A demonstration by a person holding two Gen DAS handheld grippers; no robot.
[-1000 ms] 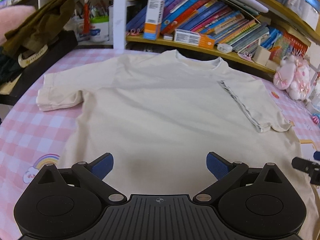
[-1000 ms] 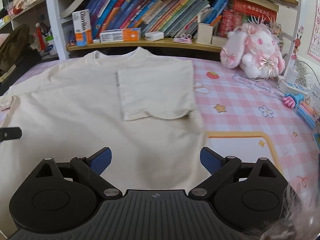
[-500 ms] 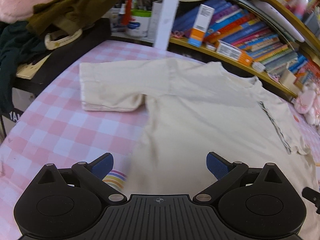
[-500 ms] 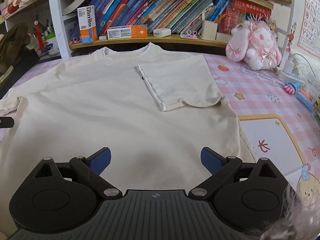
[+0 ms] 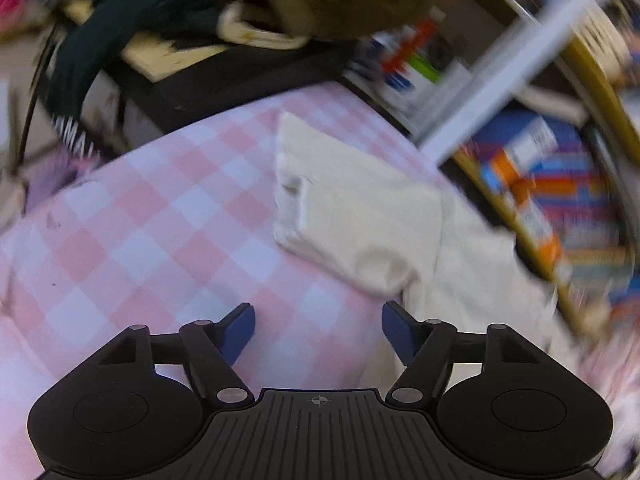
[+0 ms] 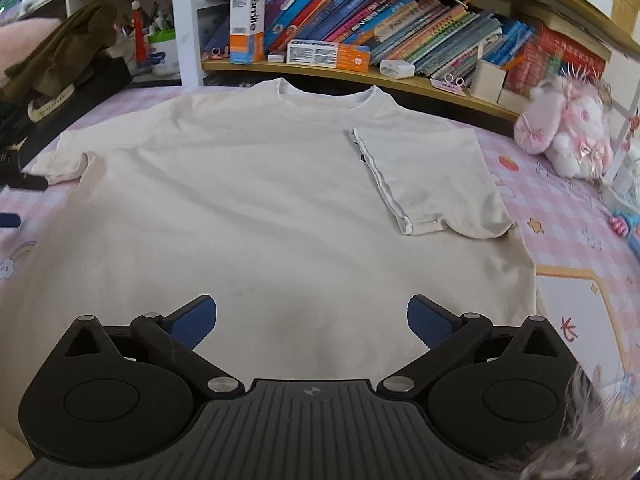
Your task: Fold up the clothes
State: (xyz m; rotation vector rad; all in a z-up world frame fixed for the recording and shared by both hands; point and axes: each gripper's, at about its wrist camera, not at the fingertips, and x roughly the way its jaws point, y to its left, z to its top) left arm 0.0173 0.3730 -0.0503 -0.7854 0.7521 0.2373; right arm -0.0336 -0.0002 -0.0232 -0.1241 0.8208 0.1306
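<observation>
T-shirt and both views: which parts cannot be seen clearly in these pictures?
- T-shirt bottom hem: right wrist view, hidden behind the right gripper.
- Books on the shelf: left wrist view, motion blur makes titles unreadable.
- Left gripper: in the right wrist view only a blurred sliver shows at the left edge.

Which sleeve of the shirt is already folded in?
The right sleeve, folded onto the shirt body. The left sleeve lies spread out on the tablecloth.

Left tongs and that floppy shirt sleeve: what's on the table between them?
Nothing but bare pink-and-white checked tablecloth. In the left wrist view, the open left tongs point toward the cream cotton T-shirt's unfolded sleeve, not yet touching it.
</observation>
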